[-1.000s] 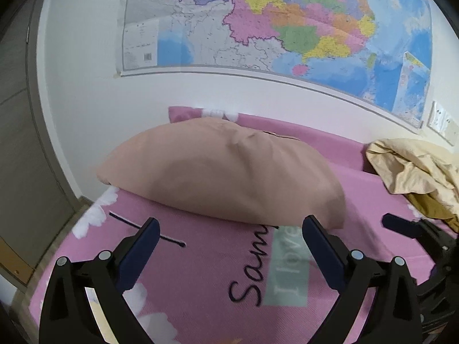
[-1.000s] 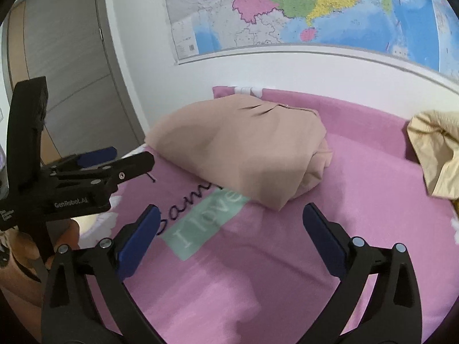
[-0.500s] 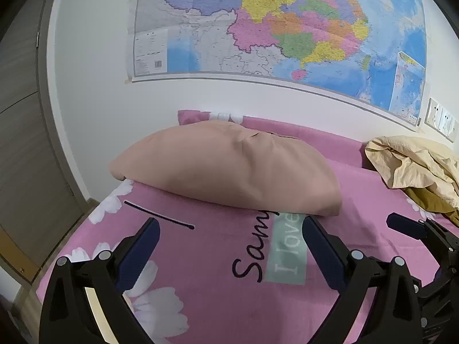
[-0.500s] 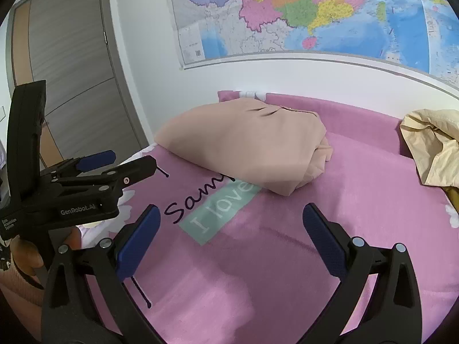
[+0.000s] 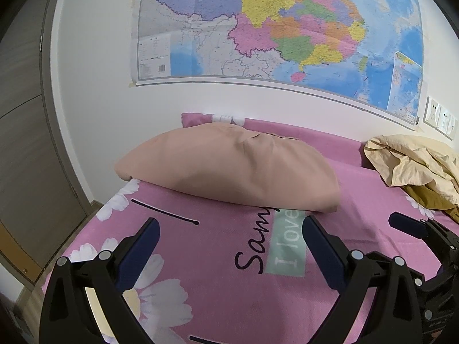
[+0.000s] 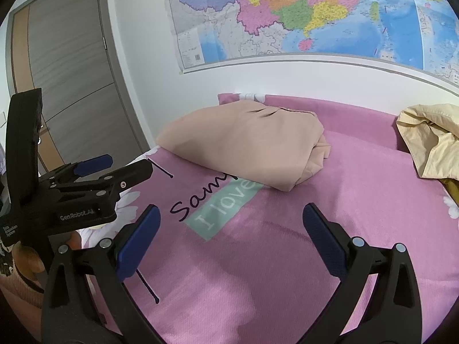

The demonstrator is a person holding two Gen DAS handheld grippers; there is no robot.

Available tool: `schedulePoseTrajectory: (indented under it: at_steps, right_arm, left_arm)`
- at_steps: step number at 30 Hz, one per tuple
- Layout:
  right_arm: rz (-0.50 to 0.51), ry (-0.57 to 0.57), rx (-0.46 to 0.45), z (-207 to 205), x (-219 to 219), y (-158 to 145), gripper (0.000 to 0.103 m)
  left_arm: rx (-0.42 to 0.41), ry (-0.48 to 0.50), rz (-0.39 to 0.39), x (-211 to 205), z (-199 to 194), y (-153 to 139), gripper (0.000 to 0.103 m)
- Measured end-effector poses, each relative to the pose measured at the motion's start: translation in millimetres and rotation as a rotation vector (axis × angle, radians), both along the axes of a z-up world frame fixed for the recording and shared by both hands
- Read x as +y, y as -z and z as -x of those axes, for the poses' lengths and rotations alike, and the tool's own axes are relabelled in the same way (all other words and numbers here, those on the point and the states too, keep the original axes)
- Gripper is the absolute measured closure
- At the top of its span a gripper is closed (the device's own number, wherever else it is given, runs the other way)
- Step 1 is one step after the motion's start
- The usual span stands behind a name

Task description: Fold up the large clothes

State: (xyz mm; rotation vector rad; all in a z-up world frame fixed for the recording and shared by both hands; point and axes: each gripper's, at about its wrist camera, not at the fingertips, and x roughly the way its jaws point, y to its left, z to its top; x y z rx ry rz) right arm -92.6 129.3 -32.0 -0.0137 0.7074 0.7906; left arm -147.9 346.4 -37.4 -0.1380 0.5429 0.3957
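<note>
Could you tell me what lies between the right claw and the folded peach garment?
Only pink bedsheet with its printed lettering separates right claw from garment, per right wrist view.

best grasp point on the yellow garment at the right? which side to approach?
Probably the yellow garment's near-left edge, where loose folds hang above the pink sheet. Come in from the left along the bare sheet with the right gripper, which is open and empty. The crumpled heap has raised ridges there that the fingers could pinch; its right part is out of frame.
</note>
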Motion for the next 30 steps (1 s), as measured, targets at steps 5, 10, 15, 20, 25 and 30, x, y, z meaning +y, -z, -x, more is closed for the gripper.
schedulePoseTrajectory:
  at_steps: [5, 10, 15, 20, 25, 30]
  right_arm:
    - [0.002, -0.001, -0.005, 0.9, -0.3, 0.2, 0.005]
    - [0.006, -0.003, -0.008, 2.9, -0.2, 0.5, 0.005]
    - [0.005, -0.005, -0.005, 3.5, 0.5, 1.0, 0.005]
    - [0.002, -0.006, -0.001, 3.6, 0.2, 1.3, 0.005]
    - [0.003, -0.006, -0.003, 2.8, 0.1, 1.0, 0.005]
    - [0.002, -0.006, -0.002, 3.1, 0.2, 1.0, 0.005]
  left_arm:
    - [0.002, 0.007, -0.006, 0.3, 0.6, -0.9, 0.007]
    - [0.004, -0.001, -0.009, -0.2, 1.6, 0.4, 0.007]
    - [0.008, -0.005, -0.008, -0.4, 3.2, 2.1, 0.007]
    - [0.008, -0.007, -0.006, 0.7, 4.1, 2.3, 0.007]
    - [0.010, -0.009, -0.007, 1.6, 3.8, 2.3, 0.007]
    - [0.007, -0.005, -0.004, 3.6, 3.4, 1.7, 0.007]
